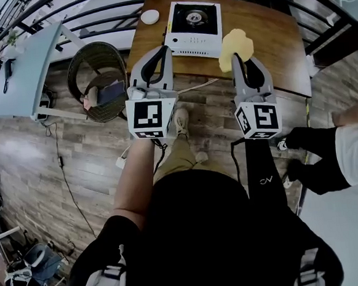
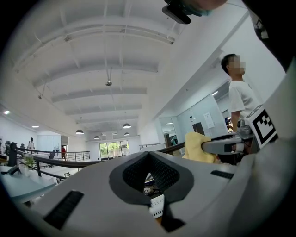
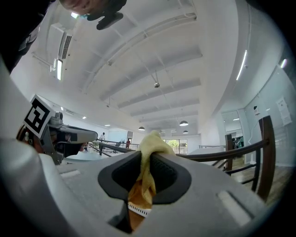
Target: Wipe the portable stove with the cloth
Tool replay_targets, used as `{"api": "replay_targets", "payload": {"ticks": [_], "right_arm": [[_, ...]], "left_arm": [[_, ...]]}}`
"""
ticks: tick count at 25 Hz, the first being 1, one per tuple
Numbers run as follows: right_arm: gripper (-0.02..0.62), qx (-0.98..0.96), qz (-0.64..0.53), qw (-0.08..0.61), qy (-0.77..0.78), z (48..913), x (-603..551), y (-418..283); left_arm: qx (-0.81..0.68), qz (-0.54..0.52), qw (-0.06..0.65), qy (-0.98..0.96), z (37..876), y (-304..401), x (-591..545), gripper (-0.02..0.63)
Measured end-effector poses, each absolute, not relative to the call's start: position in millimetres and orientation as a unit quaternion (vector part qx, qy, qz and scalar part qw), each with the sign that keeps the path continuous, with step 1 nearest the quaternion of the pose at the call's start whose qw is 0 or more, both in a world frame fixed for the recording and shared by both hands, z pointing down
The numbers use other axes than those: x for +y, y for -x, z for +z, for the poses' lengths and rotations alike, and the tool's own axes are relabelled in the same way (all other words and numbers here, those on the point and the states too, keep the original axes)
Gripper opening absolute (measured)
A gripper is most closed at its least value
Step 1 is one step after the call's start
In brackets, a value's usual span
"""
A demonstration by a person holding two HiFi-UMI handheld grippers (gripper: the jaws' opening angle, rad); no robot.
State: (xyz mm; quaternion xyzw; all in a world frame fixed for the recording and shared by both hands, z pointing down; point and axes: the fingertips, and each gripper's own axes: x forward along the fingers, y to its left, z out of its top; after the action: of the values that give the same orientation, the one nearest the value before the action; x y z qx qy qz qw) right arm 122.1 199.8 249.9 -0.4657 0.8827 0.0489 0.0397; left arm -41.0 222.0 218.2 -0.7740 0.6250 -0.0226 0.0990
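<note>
The white portable stove (image 1: 193, 22) with a black burner sits at the back of the wooden table (image 1: 272, 36). A slice of the stove (image 2: 156, 203) shows through the left jaws' gap. My right gripper (image 1: 236, 56) is shut on the yellow cloth (image 1: 235, 46), held up in the air over the table's front edge, right of the stove. The cloth (image 3: 149, 152) bulges out between the right gripper's (image 3: 150, 156) jaws. My left gripper (image 1: 166, 48) is shut and holds nothing, raised in front of the stove. In the left gripper view (image 2: 149, 154), the cloth (image 2: 198, 147) shows at right.
A small white round dish (image 1: 150, 16) lies on the table left of the stove. A dark wire basket chair (image 1: 99, 68) and a pale blue desk (image 1: 25, 71) stand to the left. Another person (image 1: 343, 151) stands at the right. Black railings run behind the table.
</note>
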Motion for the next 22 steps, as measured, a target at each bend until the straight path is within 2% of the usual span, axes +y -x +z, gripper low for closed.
{"api": "replay_targets", "payload": {"ticks": [6,22], "right_arm": [[0.061,0.879,0.055,0.039,0.473,252,152,-113],[0.061,0.853,0.050,0.037,0.519,240,-56,-63]], "left_arm": [[0.620,-0.016,0.102,0.777,220,53,173,0.006],[0.582,-0.009,0.107,0.806,207,107,-48,0.006]]}}
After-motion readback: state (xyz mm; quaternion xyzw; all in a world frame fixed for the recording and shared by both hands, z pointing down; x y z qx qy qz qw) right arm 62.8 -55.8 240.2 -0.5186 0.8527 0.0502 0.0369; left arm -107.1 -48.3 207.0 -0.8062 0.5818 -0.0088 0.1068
